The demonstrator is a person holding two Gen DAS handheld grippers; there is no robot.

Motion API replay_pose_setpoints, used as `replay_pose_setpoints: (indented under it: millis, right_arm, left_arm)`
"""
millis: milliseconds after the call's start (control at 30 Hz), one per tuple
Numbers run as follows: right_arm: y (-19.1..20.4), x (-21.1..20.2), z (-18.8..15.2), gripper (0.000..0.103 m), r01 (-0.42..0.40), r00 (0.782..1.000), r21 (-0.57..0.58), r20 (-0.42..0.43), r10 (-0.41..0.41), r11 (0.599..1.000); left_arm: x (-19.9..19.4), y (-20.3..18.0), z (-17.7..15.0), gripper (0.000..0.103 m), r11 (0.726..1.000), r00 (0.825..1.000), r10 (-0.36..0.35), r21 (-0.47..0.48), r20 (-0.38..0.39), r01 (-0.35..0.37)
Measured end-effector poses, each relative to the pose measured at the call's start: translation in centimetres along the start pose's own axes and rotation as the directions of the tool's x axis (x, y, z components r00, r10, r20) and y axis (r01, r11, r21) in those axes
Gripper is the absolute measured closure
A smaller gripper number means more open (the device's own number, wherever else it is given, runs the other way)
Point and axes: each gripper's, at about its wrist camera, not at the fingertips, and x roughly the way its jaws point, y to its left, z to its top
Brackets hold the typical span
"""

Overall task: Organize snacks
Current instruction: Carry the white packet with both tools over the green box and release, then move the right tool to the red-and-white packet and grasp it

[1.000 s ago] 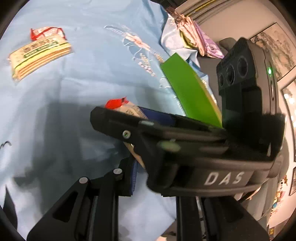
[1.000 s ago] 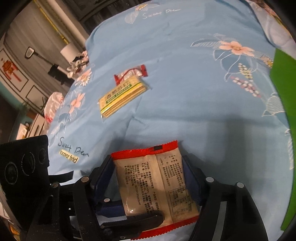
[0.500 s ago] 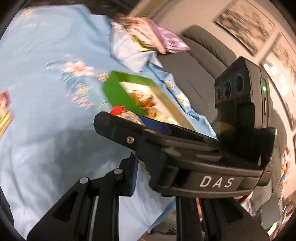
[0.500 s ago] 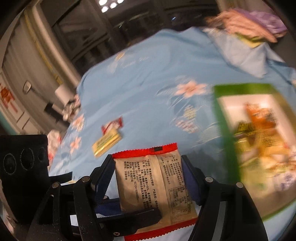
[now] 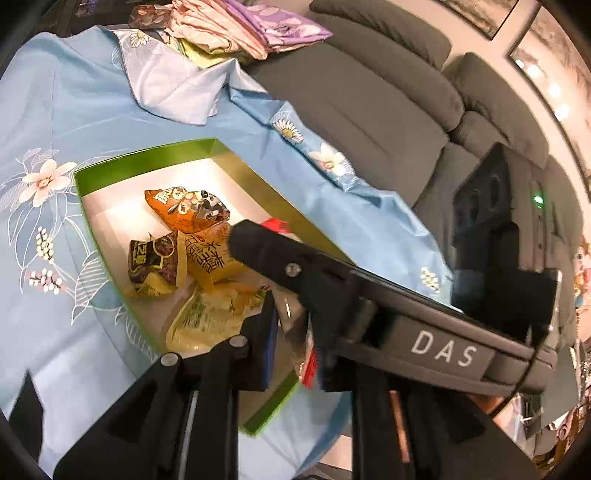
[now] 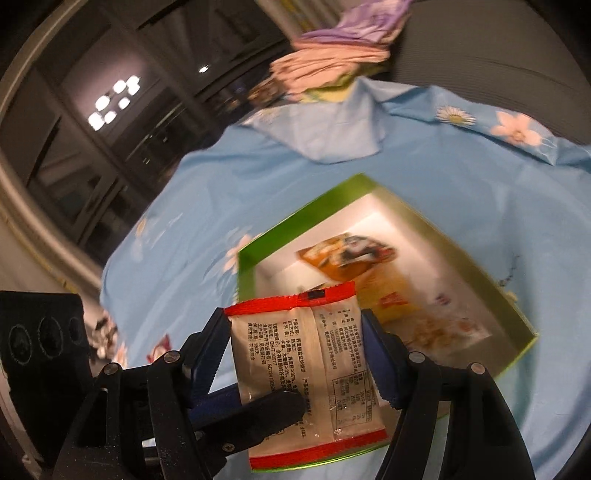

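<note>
Over the green box (image 6: 476, 266), the right gripper (image 6: 295, 354) is clamping a red-edged snack packet (image 6: 310, 362) between its blue pads (image 6: 380, 354), the printed back facing up. The left gripper (image 5: 291, 328) is hovering just beside it, above the box's near end; how its jaws are standing I cannot tell. Inside the box, an orange packet (image 5: 188, 210), a dark packet (image 5: 151, 262) and a yellow one (image 5: 210, 258) are lying together. The box is sitting on a blue flowered cloth (image 5: 55, 110), with folded fabrics (image 5: 240, 26) well beyond.
</note>
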Motion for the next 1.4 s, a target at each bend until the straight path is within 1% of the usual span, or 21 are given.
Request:
replay_pose_setpoints:
  millis: [33,100,167,200,267,367,433,500,533,600,633,667,733,833,900,967,1000,1100,1200,1300,1400]
  right_arm:
    - [-0.4,0.0,0.0,0.031,0.011,1.000,0.015,0.006,-0.011,1.000]
    - [-1.4,0.2,0.0,0.028,0.022,1.000,0.061,0.010,-0.022,0.998]
    - [-2.2,0.2,-0.1,0.019,-0.007,1.000,0.110,0.000,0.007,0.994]
    - [-2.5,0.3,-0.1,0.015,-0.022,1.000,0.135,-0.010,0.024,0.991]
    - [-2.2,0.0,-0.2,0.013,-0.034,0.999,0.148,-0.024,0.038,0.988]
    - [-0.2,-0.6,-0.6,0.008,-0.040,0.999,0.072,-0.022,0.042,0.997]
    - [1.7,-0.7,-1.0,0.003,-0.029,0.999,0.019,-0.035,0.029,0.999]
    - [3.5,-0.4,-1.5,0.000,-0.046,0.997,-0.025,-0.065,0.045,0.999]
    - [4.6,-0.1,-1.7,0.000,-0.076,0.994,-0.043,-0.081,0.072,0.996]
    - [6.5,0.3,-2.3,0.000,-0.135,0.986,-0.063,-0.102,0.128,0.989]
    - [7.5,0.6,-2.5,0.000,-0.159,0.982,-0.069,-0.112,0.151,0.985]
    - [8.3,1.0,-2.8,0.000,-0.174,0.979,-0.074,-0.123,0.164,0.982]
    - [10.5,2.2,-3.7,0.000,-0.180,0.975,-0.097,-0.153,0.164,0.979]
    - [13.4,4.2,-5.1,0.000,-0.150,0.974,-0.143,-0.190,0.122,0.978]
    - [15.5,5.4,-6.4,0.000,-0.162,0.966,-0.176,-0.228,0.120,0.971]
    - [17.9,6.8,-7.8,0.000,-0.191,0.952,-0.219,-0.280,0.126,0.957]
    - [18.6,7.4,-8.3,0.000,-0.196,0.948,-0.233,-0.293,0.123,0.953]
    - [20.9,9.2,-10.5,0.000,-0.173,0.945,-0.273,-0.316,0.082,0.946]
    - [22.8,10.8,-12.0,0.000,-0.227,0.923,-0.252,-0.363,0.126,0.941]
    - [24.8,11.6,-13.0,0.000,-0.271,0.902,-0.231,-0.399,0.163,0.934]
    - [27.3,12.4,-13.8,0.000,-0.306,0.898,-0.270,-0.399,0.183,0.913]
  left_arm:
    - [0.4,0.1,0.1,0.077,0.999,0.999,0.038,-0.013,-0.002,-0.038]
    - [0.7,0.9,0.1,0.038,0.989,0.990,0.143,-0.033,0.010,-0.142]
    - [0.1,2.0,-0.3,0.010,0.974,0.975,0.220,-0.072,0.039,-0.217]
    - [-0.6,2.6,-0.6,0.004,0.969,0.971,0.230,-0.106,0.065,-0.222]
    - [-3.0,4.4,-1.3,0.000,0.971,0.977,0.169,-0.194,0.130,-0.142]
    - [-5.9,5.7,-2.4,0.000,0.953,0.966,0.192,-0.268,0.170,-0.142]
    - [-8.0,6.2,-3.6,0.000,0.940,0.941,0.274,-0.262,0.197,-0.219]
    - [-10.0,6.5,-5.5,0.000,0.905,0.884,0.401,-0.251,0.239,-0.343]
    - [-11.0,6.6,-6.8,0.000,0.871,0.836,0.483,-0.245,0.260,-0.426]
    - [-12.1,6.9,-8.8,0.000,0.811,0.763,0.584,-0.238,0.276,-0.535]
    - [-12.8,7.3,-10.1,0.000,0.787,0.737,0.617,-0.238,0.275,-0.569]
    - [-13.3,7.9,-11.4,0.000,0.777,0.731,0.629,-0.249,0.265,-0.578]
    - [-14.1,9.6,-13.3,0.000,0.777,0.746,0.624,-0.287,0.231,-0.561]
    - [-15.0,11.4,-14.5,0.000,0.769,0.750,0.627,-0.324,0.211,-0.551]
    - [-16.1,12.4,-16.0,0.000,0.740,0.720,0.659,-0.359,0.217,-0.569]
    - [-16.6,13.9,-17.3,0.000,0.664,0.652,0.734,-0.404,0.192,-0.629]
    - [-16.8,15.1,-17.9,0.000,0.633,0.632,0.756,-0.434,0.170,-0.641]
    - [-18.1,18.4,-19.6,0.000,0.605,0.673,0.732,-0.556,0.106,-0.570]
    - [-19.5,18.9,-20.0,0.000,0.581,0.640,0.759,-0.570,0.121,-0.581]
    - [-20.3,19.1,-20.4,0.000,0.606,0.658,0.743,-0.537,0.120,-0.587]
    - [-21.6,19.4,-21.3,0.000,0.587,0.634,0.765,-0.529,0.115,-0.613]
